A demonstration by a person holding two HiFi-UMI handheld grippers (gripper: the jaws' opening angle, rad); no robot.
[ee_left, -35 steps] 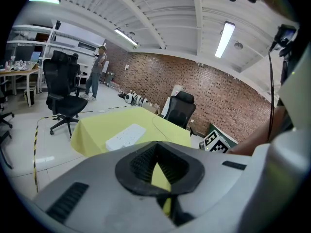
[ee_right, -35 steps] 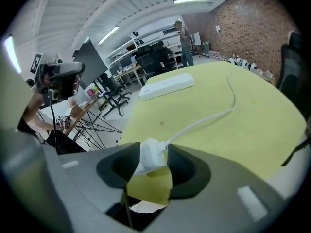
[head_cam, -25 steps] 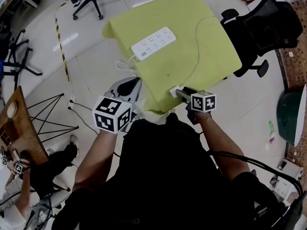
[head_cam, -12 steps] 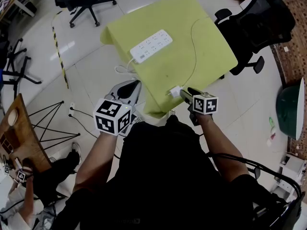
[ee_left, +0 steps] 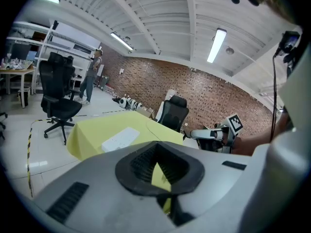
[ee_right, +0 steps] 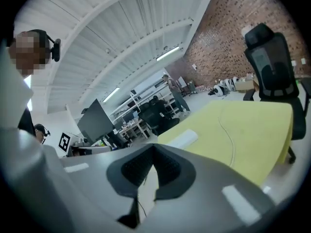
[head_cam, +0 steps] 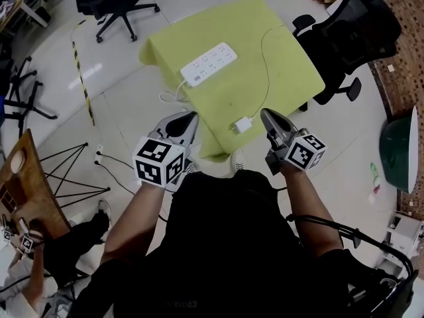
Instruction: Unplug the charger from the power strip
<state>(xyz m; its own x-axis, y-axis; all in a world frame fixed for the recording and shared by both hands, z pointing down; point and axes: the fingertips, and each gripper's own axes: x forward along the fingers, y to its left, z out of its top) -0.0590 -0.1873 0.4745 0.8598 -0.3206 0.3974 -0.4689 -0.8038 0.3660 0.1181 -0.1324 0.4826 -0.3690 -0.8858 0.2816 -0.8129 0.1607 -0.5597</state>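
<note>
Power strip (head_cam: 209, 63) is lying on the counter (head_cam: 285, 78), far left; charger (head_cam: 242, 125) is resting apart, near the front edge; chair (head_cam: 351, 32) is standing right.

Bright, even light falls from long ceiling tubes (ee_left: 217, 45), blown out white in both gripper views. The glossy floor (head_cam: 96, 68) carries pale glare patches; shadows under the yellow surface (head_cam: 291, 71) are soft. The gripper views bend hard at the edges with black corners, and the left tool (ee_left: 156, 149) and right tool (ee_right: 153, 147) loom close and blurred
</note>
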